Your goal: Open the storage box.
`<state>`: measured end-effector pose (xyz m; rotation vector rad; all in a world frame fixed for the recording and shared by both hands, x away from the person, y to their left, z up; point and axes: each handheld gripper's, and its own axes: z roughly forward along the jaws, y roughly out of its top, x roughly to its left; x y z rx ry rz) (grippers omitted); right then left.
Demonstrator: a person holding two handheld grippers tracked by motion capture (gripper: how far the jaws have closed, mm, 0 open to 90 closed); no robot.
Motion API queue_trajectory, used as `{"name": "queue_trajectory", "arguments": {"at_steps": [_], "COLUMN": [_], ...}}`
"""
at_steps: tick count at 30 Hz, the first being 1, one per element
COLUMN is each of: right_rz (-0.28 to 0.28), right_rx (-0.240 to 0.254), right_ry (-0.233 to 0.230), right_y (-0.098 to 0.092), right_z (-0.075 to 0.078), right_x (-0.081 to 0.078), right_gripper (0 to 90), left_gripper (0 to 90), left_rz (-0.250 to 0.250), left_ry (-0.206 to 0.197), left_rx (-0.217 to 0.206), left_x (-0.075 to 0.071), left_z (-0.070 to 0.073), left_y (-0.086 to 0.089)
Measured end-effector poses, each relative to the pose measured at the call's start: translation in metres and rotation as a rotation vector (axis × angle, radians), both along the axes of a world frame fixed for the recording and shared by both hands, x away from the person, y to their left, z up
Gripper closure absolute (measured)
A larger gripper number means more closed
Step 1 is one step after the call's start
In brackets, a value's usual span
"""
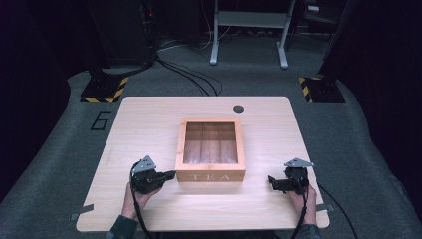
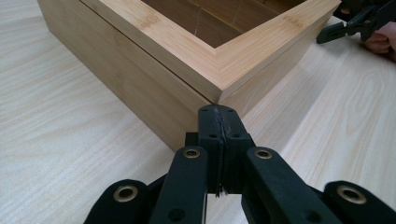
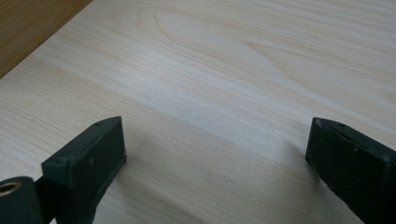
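While the tea box sits mid-surface w/ its lid down, the left hand-held gripper is right at the box's front-left corner, jaws pressed together w/ nothing between them, tips just under the lid's lip in the left gripper view. Box lies fwd and to the right of that gripper; the seam between lid and base runs away along both sides from the corner. Left hand is clearly the nearer one. Right hand-held gripper is well apart from the box's right side, jaws spread wide over bare surface, holding nothing. Likely next: pry the lid up at that corner. Can't tell if the tips actually touch the wood; the window glare hides what's inside the compartments.
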<state>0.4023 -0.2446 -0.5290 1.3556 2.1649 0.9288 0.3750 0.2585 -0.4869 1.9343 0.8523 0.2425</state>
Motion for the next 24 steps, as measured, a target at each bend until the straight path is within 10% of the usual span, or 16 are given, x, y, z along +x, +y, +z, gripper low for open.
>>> {"name": "queue_trajectory", "arguments": {"at_steps": [24], "right_rz": [-0.002], "right_rx": [0.001], "right_ry": [0.000], "right_y": [0.0002], "right_z": [0.0000], "right_x": [-0.0002], "right_gripper": [4.4], "left_gripper": [88.3], "left_rz": [0.006], "left_ry": [-0.030], "left_rx": [-0.063], "left_x": [-0.0004], "left_z": [-0.0004], "left_y": [-0.0003]}}
